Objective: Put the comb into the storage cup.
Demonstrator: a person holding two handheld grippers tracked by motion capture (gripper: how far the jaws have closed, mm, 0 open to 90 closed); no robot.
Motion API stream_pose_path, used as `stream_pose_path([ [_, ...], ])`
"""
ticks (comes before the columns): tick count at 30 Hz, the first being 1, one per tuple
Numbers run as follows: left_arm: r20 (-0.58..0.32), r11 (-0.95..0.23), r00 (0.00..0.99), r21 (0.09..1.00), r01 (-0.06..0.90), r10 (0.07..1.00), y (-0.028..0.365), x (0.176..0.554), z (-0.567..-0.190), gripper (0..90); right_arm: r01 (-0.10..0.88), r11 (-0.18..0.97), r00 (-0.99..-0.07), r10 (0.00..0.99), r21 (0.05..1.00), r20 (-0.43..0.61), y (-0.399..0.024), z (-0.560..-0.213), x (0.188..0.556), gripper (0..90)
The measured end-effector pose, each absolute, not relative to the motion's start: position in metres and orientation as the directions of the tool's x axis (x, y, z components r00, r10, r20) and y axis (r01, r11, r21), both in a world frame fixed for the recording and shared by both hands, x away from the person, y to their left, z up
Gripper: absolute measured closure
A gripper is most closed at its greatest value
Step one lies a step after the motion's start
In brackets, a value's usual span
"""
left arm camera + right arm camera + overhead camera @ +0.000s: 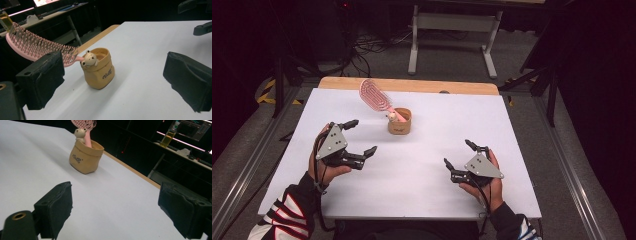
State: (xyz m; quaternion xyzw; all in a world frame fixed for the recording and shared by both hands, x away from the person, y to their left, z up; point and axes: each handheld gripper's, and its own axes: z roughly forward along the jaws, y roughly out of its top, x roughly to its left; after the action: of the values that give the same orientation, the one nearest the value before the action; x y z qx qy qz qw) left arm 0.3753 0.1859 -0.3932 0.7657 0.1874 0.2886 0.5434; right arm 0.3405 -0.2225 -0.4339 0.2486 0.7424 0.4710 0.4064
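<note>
A tan cup (399, 121) (98, 69) (85, 156) shaped like a little sack, with a small bear figure on its rim, stands on the white table (427, 165) toward the back middle. A pink hairbrush (376, 98) (37, 46) (85, 127) leans in it, handle down, head tilted up to the left. My left gripper (360, 137) (117, 82) rests at the left, open, nothing between its pads, pointing toward the cup. My right gripper (458, 154) (120, 212) lies at the right front, also open and empty, well short of the cup.
A wooden strip (412, 85) runs along the table's far edge. Beyond it stand a white frame leg (414, 45) and cables on the floor. A bottle (168, 138) sits on a distant desk. Bare white surface lies between the two grippers.
</note>
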Motion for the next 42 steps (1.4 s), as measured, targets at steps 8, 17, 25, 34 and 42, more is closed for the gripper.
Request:
stream_pose_path([
  [8,0.245,-0.343,0.77,0.939,-0.037,0.59,0.188,0.367,-0.394,4.7,-0.013,0.434,-0.53,0.761,0.901,-0.374,-0.222,-0.433,0.341,9.5],
  [17,0.259,-0.343,0.768,0.938,-0.055,0.586,0.189,0.354,-0.395,5.0,-0.038,0.432,-0.515,0.764,0.901,-0.388,-0.222,-0.43,0.336,10.2],
  [25,0.27,-0.362,0.762,0.931,-0.05,0.589,0.192,0.344,-0.403,5.0,-0.037,0.436,-0.518,0.761,0.899,-0.391,-0.222,-0.429,0.334,10.1],
  [34,0.291,-0.363,0.744,0.929,-0.069,0.602,0.201,0.335,-0.413,6.0,-0.045,0.426,-0.513,0.766,0.903,-0.387,-0.223,-0.427,0.331,10.1],
  [42,0.274,-0.374,0.73,0.927,-0.026,0.626,0.207,0.331,-0.425,5.2,-0.047,0.427,-0.513,0.765,0.903,-0.389,-0.223,-0.427,0.329,10.3],
])
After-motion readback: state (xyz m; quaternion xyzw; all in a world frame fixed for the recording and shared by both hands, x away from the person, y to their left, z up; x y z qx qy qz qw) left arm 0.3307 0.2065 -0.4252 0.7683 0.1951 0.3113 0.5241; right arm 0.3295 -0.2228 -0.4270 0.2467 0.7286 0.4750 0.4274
